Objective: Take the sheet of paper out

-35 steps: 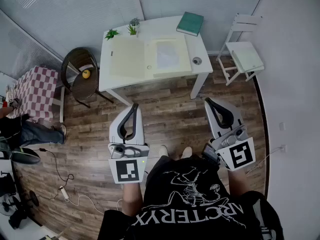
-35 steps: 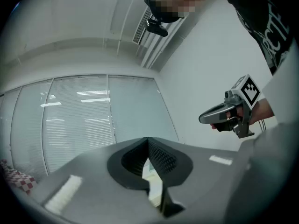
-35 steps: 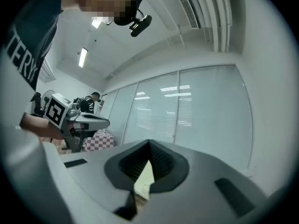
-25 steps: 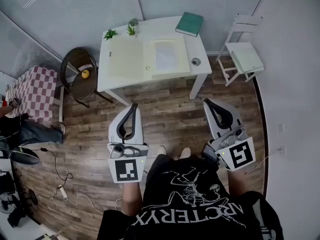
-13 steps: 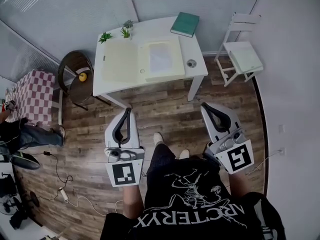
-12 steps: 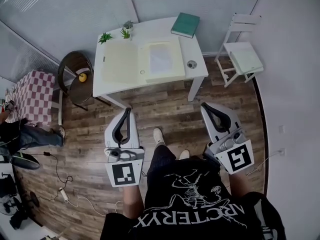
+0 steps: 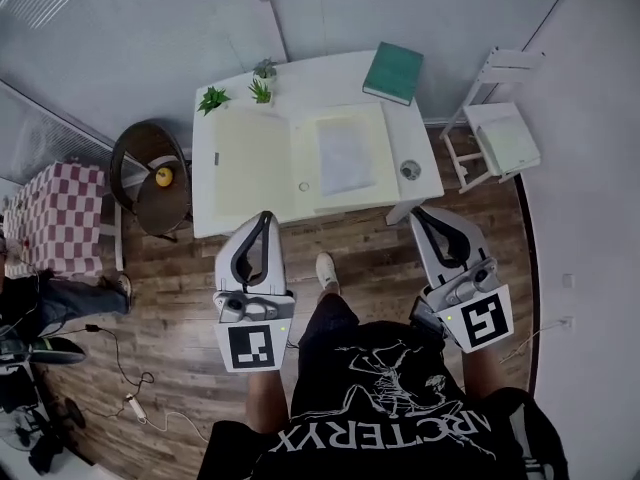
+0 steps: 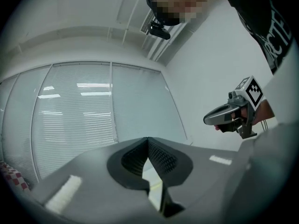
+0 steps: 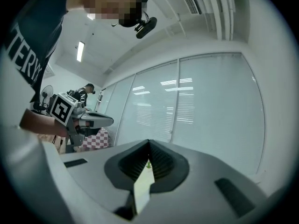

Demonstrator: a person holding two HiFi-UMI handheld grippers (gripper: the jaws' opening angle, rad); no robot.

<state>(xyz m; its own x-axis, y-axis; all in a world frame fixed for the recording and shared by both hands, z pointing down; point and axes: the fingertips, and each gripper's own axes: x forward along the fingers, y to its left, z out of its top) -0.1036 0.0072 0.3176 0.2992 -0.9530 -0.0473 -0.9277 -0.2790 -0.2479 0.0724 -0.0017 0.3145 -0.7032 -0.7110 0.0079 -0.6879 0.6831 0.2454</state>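
At the far left stood a table under a checked cloth (image 7: 55,213), then a dark round chair (image 7: 145,193) bearing a yellow fruit (image 7: 163,176). My left gripper (image 7: 262,218) was pressed together, empty. The sheet of paper (image 7: 343,155) lay in the right half of an open cream folder (image 7: 250,158) on the white table (image 7: 300,73) — apart from both grippers. A green book (image 7: 393,72) sat at the table's far right corner. My right gripper (image 7: 422,213) was closed too, holding nothing.

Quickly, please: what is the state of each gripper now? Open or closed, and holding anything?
Left gripper: jaws closed, holding nothing.
Right gripper: jaws closed, holding nothing.
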